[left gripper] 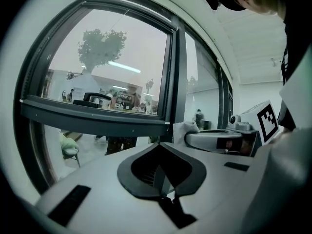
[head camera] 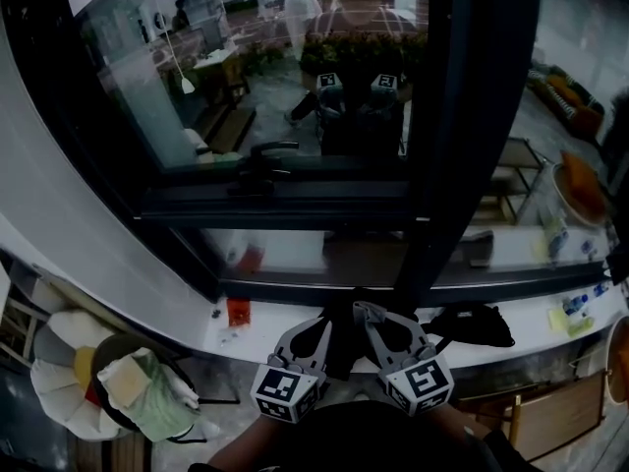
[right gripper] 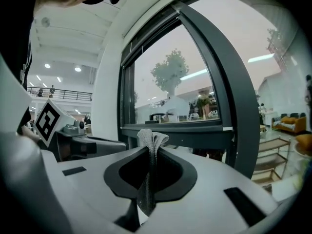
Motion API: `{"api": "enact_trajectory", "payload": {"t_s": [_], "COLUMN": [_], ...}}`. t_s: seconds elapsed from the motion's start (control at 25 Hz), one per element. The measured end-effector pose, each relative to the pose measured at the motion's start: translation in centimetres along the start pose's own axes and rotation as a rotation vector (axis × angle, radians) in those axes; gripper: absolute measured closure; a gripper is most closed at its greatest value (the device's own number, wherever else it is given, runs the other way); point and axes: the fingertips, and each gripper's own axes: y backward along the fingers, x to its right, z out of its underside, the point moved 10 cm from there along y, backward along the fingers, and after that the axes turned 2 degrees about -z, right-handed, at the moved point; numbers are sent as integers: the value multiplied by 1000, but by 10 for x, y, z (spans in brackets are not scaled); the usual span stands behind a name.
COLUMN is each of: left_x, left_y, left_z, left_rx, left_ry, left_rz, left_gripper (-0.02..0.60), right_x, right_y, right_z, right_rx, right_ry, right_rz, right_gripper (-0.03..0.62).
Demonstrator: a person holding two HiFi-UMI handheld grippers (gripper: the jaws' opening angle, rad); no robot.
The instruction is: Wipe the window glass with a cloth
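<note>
Here, right tool (right gripper: pixel 151 150) pinching crumpled grey cloth (right gripper: pixel 152 137), left tool (left gripper: pixel 159 147) closed, empty.

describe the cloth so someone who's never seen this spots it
Below the dark-framed window, two hand-held grippers sit side by side at the white sill. The cloth is the pale grey mesh strip pinched upright in the right hand-held gripper; the left hand-held gripper holds nothing.

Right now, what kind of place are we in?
Probably a large indoor hall, office or lab type. A dark-framed window above a white sill looks onto a planter and people. The right gripper view shows a high ceiling with lights and a balcony railing.
</note>
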Motion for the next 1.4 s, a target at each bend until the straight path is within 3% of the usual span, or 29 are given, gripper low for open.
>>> {"api": "enact_trajectory", "payload": {"t_s": [0.44,1.4], "left_x": [1,18], "left_y": [1,-3], "left_z": [-4,-5], "left_rx": [9,8], "left_ry": [39,20], "left_rz": [-17,5], "left_gripper": [574,574], "right_x": [-4,7], "right_y": [1,15], "right_z": [-2,2], "right_rx": [-19,-17], "right_ry": [8,-7], "right_rz": [1,21], "right_gripper": [549,549]}}
